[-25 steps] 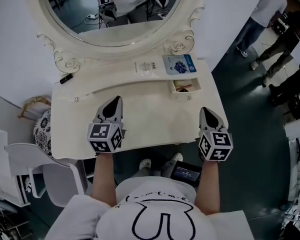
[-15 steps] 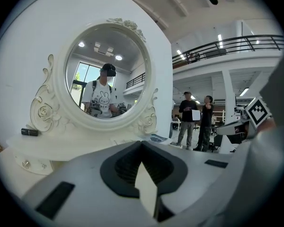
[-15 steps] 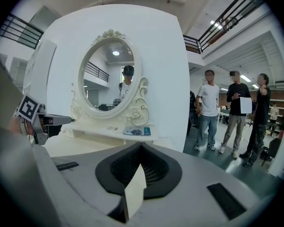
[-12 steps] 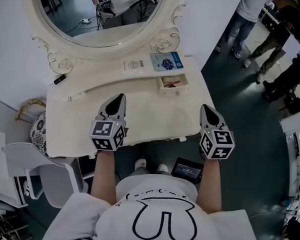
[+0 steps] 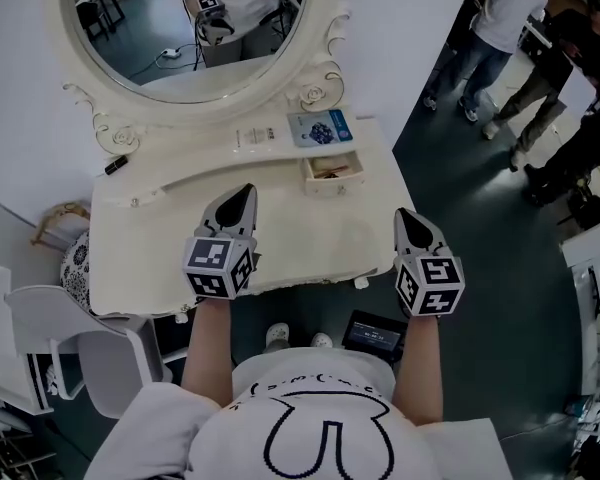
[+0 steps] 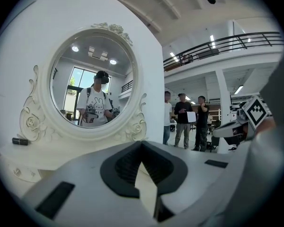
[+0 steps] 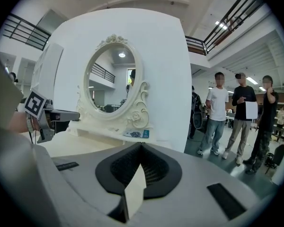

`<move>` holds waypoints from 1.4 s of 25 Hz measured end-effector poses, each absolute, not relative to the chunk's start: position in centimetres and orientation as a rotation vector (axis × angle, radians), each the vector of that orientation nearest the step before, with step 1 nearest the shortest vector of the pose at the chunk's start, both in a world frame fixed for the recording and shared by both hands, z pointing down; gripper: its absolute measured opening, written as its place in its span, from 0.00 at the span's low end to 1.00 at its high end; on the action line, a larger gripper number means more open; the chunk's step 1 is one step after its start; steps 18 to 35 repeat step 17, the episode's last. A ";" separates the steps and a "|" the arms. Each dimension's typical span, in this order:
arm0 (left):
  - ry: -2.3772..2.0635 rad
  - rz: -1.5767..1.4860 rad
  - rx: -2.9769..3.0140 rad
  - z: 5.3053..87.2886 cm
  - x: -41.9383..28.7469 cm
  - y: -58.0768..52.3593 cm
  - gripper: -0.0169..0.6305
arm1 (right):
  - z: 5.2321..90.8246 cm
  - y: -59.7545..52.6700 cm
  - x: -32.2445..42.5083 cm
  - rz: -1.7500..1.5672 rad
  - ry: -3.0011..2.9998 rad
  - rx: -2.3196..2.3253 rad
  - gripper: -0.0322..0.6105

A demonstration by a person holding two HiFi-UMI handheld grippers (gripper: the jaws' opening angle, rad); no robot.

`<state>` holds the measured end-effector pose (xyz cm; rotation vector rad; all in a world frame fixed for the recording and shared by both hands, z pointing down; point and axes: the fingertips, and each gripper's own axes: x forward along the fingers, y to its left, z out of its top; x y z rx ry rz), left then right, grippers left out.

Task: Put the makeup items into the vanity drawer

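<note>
Vanity drawer (image 5: 332, 171) stands open at 1 o'clock from the left hand-held gripper (image 5: 243, 192) and 11 o'clock from the right hand-held gripper (image 5: 406, 216), both closed on nothing; small black tube (image 5: 113, 165) lies at 10 o'clock, nearer the left.

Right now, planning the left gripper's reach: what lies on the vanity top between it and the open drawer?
Nothing; the head view shows bare vanity top between the left gripper and the open drawer.
</note>
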<state>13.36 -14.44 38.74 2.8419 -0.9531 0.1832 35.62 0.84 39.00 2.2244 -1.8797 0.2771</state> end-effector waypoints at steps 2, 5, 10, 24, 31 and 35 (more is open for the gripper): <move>-0.948 0.181 2.849 38.6 13.7 -14.2 0.04 | 39.0 1.0 35.8 0.275 -1.879 2.224 0.03; -0.939 0.180 2.856 38.4 14.1 -13.9 0.04 | 38.9 1.4 35.9 0.274 -1.873 2.227 0.03; -0.924 0.173 2.866 38.2 14.7 -13.6 0.04 | 38.8 1.8 36.1 0.266 -1.870 2.233 0.03; -0.900 0.168 2.878 37.7 15.3 -12.9 0.04 | 38.2 2.4 36.0 0.263 -1.875 2.236 0.03; -0.900 0.168 2.878 37.7 15.3 -12.9 0.04 | 38.2 2.4 36.0 0.263 -1.875 2.236 0.03; -0.900 0.168 2.878 37.7 15.3 -12.9 0.04 | 38.2 2.4 36.0 0.263 -1.875 2.236 0.03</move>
